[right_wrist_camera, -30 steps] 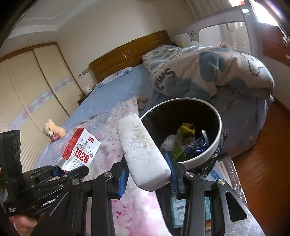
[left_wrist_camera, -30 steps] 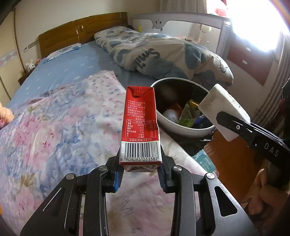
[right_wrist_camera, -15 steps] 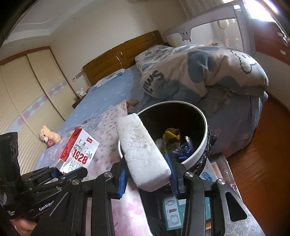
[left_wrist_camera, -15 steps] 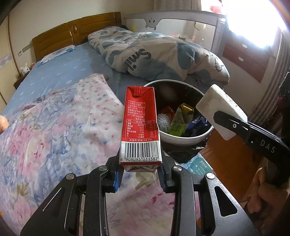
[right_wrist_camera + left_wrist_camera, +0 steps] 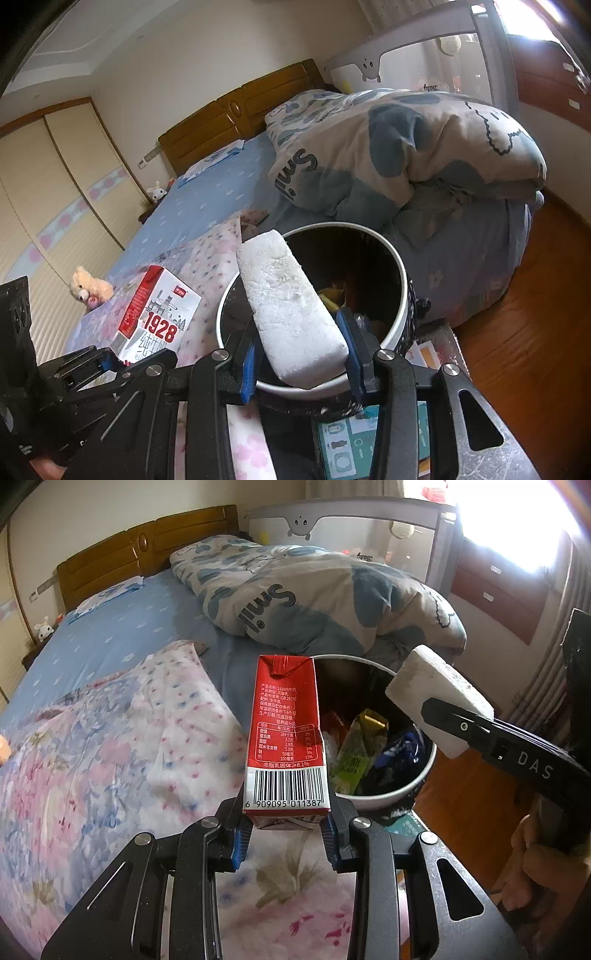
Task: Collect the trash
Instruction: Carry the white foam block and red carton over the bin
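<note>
Left gripper (image 5: 286, 836): its 2 fingers (image 5: 239, 840) clamp the base of a red milk carton (image 5: 286, 734), one blue pad on each side of the barcode end. The carton's long axis runs straight out from the fingers, away from the camera, folded top farthest; the nutrition panel faces the lens. In the right wrist view the same carton (image 5: 157, 319) shows its white "1928" face and tilts up and to the right, held over the floral quilt (image 5: 110, 768) at the bed's edge.

Right gripper (image 5: 301, 363): its fingers (image 5: 352, 349) grip a white foam block (image 5: 290, 308) by its near end, pads pressed on the 2 long sides. The block's long axis extends forward and up from the fingers, its far end above the rim of the bin (image 5: 404, 295). From the left wrist view the block (image 5: 437, 698) slants from lower right to upper left, just over the right side of the bin (image 5: 384, 797), beside the carton and apart from it.

The bin stands against the bed and holds wrappers (image 5: 360, 749). A blue-patterned duvet (image 5: 314, 594) lies bunched beyond it. A hand (image 5: 543, 871) shows at the right.
</note>
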A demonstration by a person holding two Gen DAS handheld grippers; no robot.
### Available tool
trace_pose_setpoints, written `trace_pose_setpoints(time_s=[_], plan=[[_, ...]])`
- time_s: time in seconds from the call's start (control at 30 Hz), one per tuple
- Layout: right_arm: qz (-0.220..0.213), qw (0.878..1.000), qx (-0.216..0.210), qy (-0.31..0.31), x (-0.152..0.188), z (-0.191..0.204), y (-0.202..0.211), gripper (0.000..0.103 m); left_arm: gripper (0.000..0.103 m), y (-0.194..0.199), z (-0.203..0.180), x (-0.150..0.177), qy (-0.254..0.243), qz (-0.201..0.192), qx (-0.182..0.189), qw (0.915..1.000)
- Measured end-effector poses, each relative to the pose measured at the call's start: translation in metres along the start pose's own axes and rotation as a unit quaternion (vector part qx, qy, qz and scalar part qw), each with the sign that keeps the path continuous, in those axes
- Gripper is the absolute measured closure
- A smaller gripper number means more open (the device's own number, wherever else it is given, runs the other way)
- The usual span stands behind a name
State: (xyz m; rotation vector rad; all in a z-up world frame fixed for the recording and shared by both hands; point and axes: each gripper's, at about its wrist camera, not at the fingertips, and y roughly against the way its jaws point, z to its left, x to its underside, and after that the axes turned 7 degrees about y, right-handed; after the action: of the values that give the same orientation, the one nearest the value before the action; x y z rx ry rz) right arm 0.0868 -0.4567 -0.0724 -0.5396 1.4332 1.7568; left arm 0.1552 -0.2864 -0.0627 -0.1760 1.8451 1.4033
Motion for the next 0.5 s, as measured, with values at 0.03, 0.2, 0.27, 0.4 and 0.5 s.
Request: trace_pose_setpoints(time_s=[0.03, 0.2, 0.27, 0.4, 0.5], plan=[[0.001, 1.0, -0.001, 0.0, -0.002, -0.001, -0.001, 0.064, 0.073, -0.001, -0.001, -0.002, 0.0, 0.0, 0.001, 1.0], [0.006, 1.0, -0.001, -0.001, -0.008, -0.005, -0.008, 0.064, 0.073, -0.008, -0.008, -0.009, -0.006, 0.0, 0.0, 1.0], [0.007, 1.0, -0.001, -0.002, -0.01, -0.006, -0.01, 0.064, 0.073, -0.011, -0.01, -0.012, -0.008, 0.001, 0.001, 1.0], [0.012, 1.0, -0.002, -0.005, -0.012, -0.011, -0.015, 0.064, 0.073, -0.015, -0.013, -0.017, -0.01, 0.003, 0.001, 0.9999], [0.014, 1.0, -0.001, -0.009, -0.014, -0.014, -0.018, 0.064, 0.073, -0.019, -0.015, -0.02, -0.013, 0.004, 0.001, 0.9999]])
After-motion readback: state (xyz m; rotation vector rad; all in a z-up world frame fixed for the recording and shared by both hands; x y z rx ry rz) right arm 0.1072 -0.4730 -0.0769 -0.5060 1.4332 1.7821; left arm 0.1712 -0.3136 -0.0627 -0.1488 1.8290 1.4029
